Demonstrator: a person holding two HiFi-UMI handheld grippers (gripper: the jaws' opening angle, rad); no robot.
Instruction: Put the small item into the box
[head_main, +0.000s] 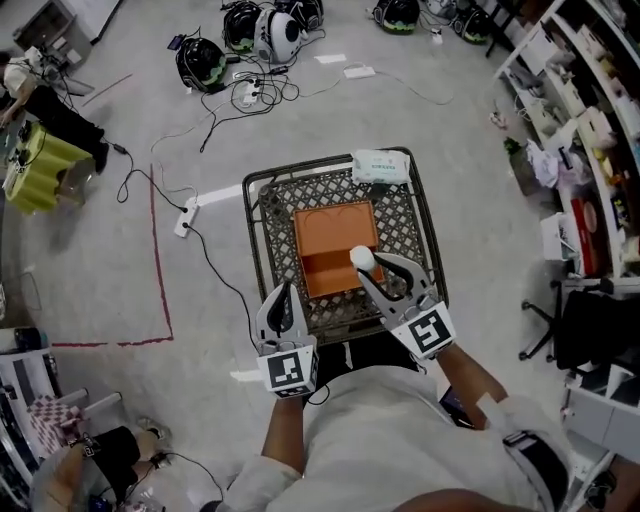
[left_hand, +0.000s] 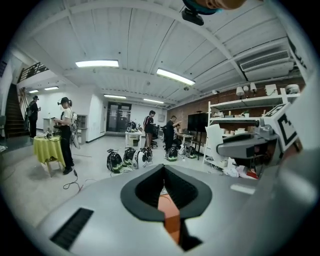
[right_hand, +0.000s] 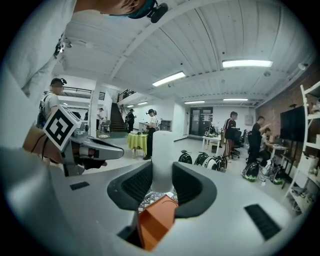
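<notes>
The wire cart (head_main: 262, 215) stood directly ahead of and below both tongs, and the orange box (head_main: 330, 235) lay open on its mesh floor, between the two tips and reaching away from them. Judged from that, the job was mostly done but not finished. The small item had been picked up and carried to the box, and lowering and releasing it remained.

The right tongs (head_main: 375, 268) were clenched on the white item (head_main: 362, 259), which stood upright between the pads in the right gripper view, with its rounded top rising past the tips. It sat over the near part of the box, toward that box's right edge.

The left tongs (head_main: 288, 290) had their jaws drawn together on nothing and hung just left of the box's near corner. A pack of wipes (head_main: 381, 165) rested at the cart's far corner, well beyond the right tips.

No view showed how high the item hung above the box floor, or whether its base already touched. The jaws covered its lower end, and in both gripper views only a sliver of orange appeared below them. The box's near wall was partly masked by the right tongs.
</notes>
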